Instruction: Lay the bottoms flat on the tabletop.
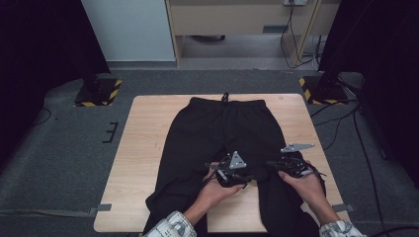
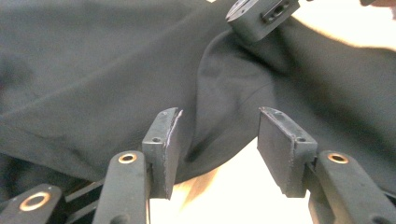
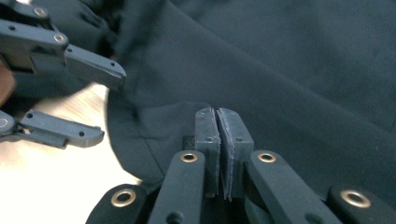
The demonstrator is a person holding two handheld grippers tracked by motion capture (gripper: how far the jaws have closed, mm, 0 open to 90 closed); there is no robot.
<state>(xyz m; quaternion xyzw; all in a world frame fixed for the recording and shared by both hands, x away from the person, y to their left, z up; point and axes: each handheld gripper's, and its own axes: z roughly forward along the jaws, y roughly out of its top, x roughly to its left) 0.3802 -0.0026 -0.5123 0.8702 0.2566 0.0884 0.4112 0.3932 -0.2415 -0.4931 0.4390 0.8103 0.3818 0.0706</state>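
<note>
On the table point(image 1: 143, 148), left gripper point(image 2: 219, 140) jaws gape at trousers point(image 1: 222, 133) crotch edge; right gripper point(image 3: 218, 140) pinches it

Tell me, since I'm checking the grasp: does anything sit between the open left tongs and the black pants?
Nothing visible does. The left tongs stand open at the inner edge of the black pants, with only bare table beneath. The right tongs look shut on the cloth nearby.

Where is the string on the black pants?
In the high view, the drawstring sits at the middle of the waistband of the black sweatpants, by the wooden table's far edge.
</note>
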